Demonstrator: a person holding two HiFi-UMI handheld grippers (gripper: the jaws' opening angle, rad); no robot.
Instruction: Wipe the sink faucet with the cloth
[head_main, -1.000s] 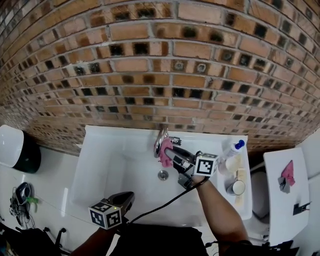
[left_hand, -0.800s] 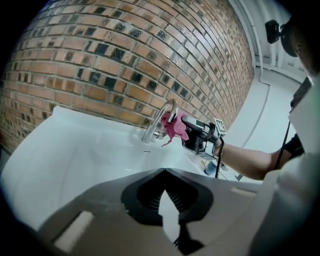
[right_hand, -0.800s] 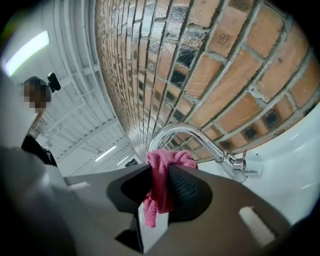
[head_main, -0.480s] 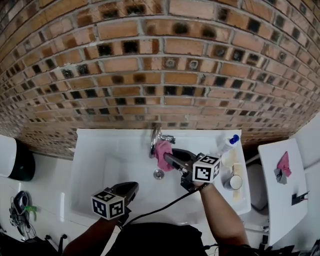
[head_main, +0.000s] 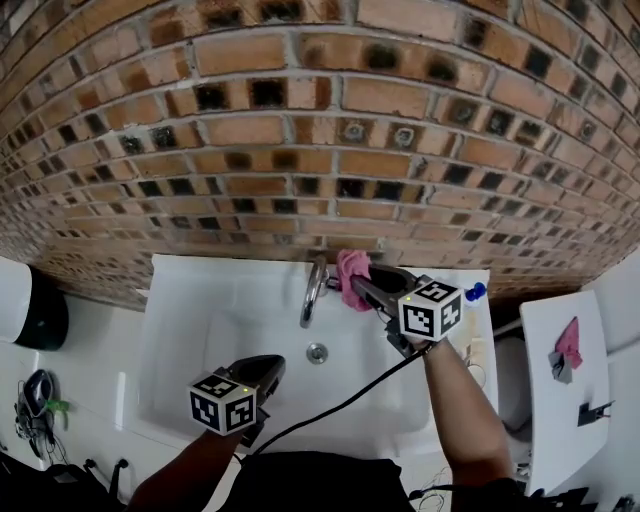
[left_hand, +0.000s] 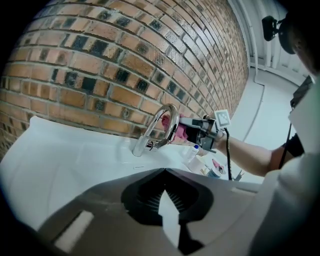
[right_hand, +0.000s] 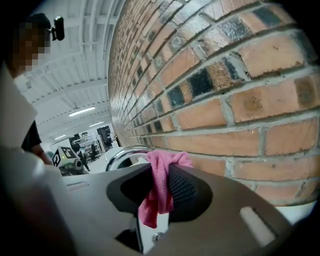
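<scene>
while the right gripper (right_hand: 159, 186) is clamped on the pink cloth (right_hand: 160, 172), a loose end of it hanging below the jaws, it holds the cloth at the far side of the sink (head_main: 195, 300), just right of the curved chrome faucet (head_main: 312, 292) and close under the brick wall (head_main: 320, 150). the left gripper (head_main: 262, 372) hangs over the sink's near edge, jaws together with nothing between them, well apart from the faucet. a blue-capped bottle (head_main: 474, 292) stands on the rim, far right.
</scene>
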